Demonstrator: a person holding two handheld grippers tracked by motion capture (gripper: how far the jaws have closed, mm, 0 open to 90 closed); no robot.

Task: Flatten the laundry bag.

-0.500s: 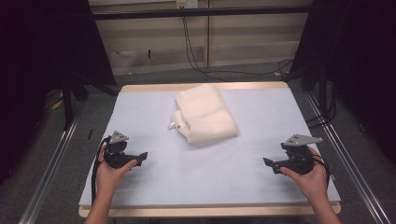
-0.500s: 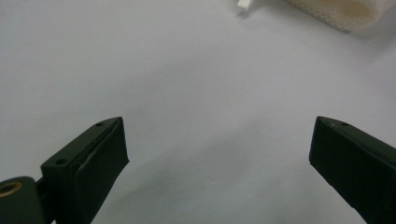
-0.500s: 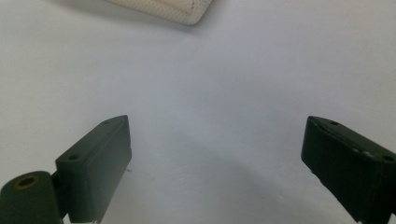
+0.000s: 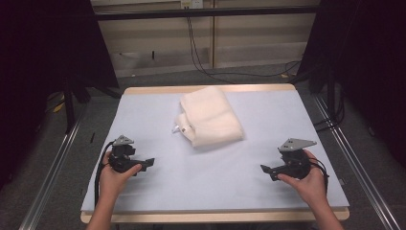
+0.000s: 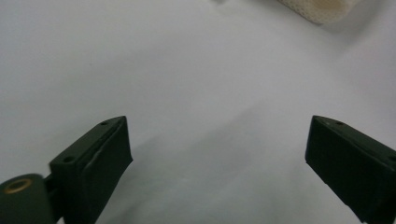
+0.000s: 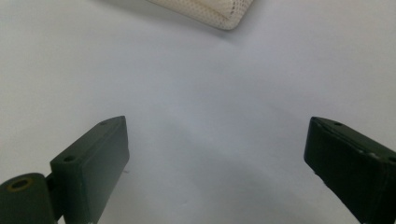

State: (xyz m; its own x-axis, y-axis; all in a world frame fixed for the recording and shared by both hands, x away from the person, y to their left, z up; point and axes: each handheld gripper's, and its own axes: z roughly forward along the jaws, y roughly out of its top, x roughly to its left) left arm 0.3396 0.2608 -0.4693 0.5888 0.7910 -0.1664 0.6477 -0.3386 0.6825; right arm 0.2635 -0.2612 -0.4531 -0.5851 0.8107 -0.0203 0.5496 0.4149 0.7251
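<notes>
Two black handheld grippers, left (image 4: pixel 149 163) and right (image 4: pixel 264 168), jaws wide and empty, near the folded cream mesh cloth (image 4: pixel 210 117); a shallow pinch risks catching only the top layer.

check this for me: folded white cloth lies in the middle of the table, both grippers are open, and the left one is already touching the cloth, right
Not quite. The left gripper is not touching the cloth; it hovers well apart from it, near the front of the table, as the high view shows. The rest holds: the cloth is folded and white, and both the left and the right gripper have their jaws open.
</notes>
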